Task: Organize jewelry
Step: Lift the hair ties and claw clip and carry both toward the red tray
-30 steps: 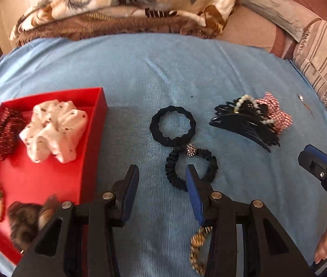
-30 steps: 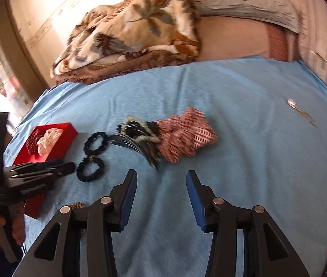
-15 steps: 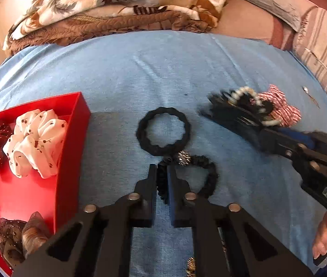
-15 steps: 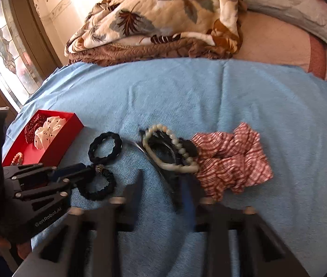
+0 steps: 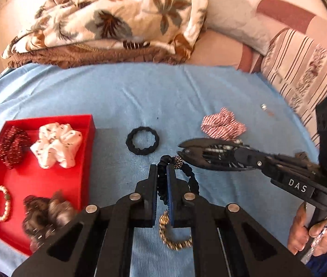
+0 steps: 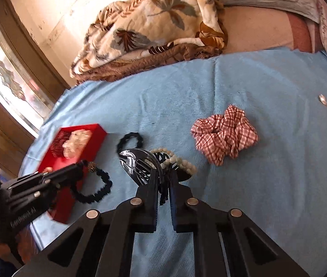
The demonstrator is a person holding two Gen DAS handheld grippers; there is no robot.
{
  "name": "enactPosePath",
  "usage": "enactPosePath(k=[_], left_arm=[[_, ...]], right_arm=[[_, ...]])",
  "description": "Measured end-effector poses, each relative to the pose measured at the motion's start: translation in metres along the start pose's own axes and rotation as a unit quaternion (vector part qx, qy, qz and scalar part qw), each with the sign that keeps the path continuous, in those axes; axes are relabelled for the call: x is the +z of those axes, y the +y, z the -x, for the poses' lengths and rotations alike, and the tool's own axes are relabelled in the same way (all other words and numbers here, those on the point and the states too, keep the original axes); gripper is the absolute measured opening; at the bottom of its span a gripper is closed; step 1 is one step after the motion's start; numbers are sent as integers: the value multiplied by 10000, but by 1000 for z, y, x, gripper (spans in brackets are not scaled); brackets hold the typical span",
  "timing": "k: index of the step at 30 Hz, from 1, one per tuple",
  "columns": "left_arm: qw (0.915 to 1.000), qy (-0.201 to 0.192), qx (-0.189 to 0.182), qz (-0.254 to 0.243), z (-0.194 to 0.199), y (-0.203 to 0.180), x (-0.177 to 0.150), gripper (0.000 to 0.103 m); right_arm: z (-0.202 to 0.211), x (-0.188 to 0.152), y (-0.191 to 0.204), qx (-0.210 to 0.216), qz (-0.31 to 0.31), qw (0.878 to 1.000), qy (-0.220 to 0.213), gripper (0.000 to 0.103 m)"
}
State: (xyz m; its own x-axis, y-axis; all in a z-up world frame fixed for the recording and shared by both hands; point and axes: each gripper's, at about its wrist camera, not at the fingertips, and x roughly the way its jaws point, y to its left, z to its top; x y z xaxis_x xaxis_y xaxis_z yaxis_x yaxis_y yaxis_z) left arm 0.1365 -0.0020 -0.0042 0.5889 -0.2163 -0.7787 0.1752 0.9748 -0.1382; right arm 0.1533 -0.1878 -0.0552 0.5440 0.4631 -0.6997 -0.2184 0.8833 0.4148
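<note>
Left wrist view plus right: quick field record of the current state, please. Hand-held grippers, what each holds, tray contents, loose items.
left hand-held gripper: shut on black beaded hair tie
right hand-held gripper: shut on black claw clip, pearl bracelet draped on it
red tray: dark red scrunchie, white dotted scrunchie, pink bead bracelet, brown hair piece
loose on blue cloth: plain black hair tie, checked scrunchie, gold chain bracelet

My left gripper (image 5: 162, 173) is matte black with blue finger pads and silver screw heads. My right gripper (image 5: 187, 150) is black too, lettered "DAS" in white. My right hand (image 5: 313, 235) shows bare skin and a dark blue sleeve.
</note>
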Motion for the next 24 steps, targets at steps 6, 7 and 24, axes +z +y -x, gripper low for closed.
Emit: enactPosePath(k=[6, 7, 24], left_arm=[[9994, -226, -223, 168, 41, 6, -4, 7], [9993, -229, -247, 186, 43, 7, -4, 7], [9991, -186, -259, 295, 56, 9, -23, 7]], right_arm=[[38, -21, -48, 1527, -1704, 9734, -132, 10], [39, -28, -58, 1557, -1987, 9676, -87, 10], [106, -40, -92, -1381, -759, 9859, -557, 57]])
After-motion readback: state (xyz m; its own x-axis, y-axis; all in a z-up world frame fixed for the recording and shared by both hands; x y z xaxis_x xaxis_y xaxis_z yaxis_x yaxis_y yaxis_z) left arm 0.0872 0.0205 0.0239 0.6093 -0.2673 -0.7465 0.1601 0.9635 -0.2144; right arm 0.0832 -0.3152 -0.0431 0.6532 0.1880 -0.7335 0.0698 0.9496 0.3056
